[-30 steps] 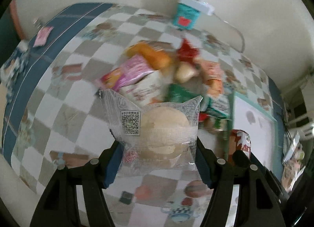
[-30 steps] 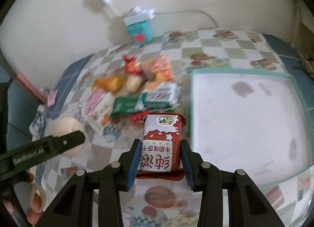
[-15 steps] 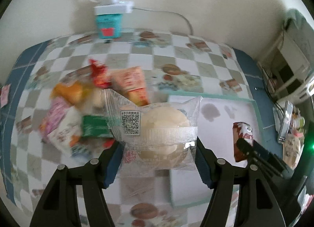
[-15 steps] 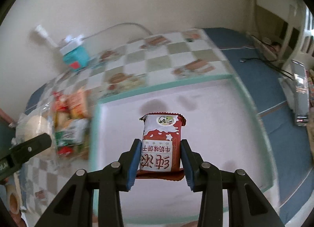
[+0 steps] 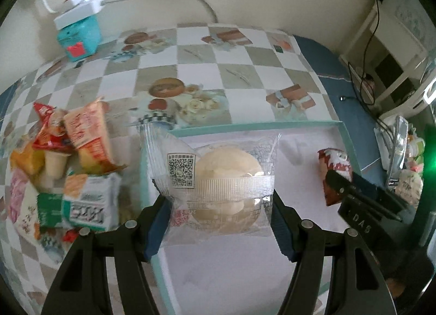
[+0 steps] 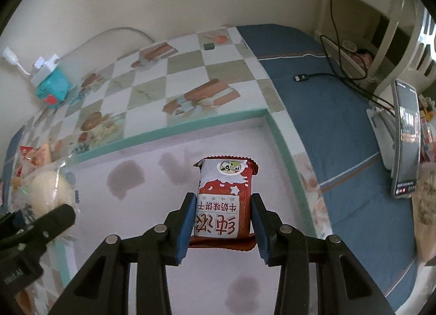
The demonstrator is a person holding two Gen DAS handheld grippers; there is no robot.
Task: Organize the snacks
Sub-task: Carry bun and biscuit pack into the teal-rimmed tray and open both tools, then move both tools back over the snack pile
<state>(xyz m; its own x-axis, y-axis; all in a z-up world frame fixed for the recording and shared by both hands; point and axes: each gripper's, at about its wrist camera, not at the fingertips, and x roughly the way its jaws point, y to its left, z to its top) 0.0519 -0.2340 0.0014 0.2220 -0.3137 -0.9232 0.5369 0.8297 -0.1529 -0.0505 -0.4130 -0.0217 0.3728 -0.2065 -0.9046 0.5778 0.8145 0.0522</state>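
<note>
The bun packet point(image 5: 218, 179) is wrapped in clear, crinkly, glossy plastic film with a matt white printed band. The biscuit packet point(image 6: 224, 200) is done in shiny red and white foil-like plastic with crimped ends. Both claws, left claw point(image 5: 218, 225) and right claw point(image 6: 223, 228), are made of matt black plastic with ribbed blue pads and small metal pins. The tray point(image 6: 190, 128) looks like smooth matt plastic, pale inside with blotchy stains. The surface is covered by a slick printed checkered cloth point(image 5: 245, 75), edged in blue fabric.
</note>
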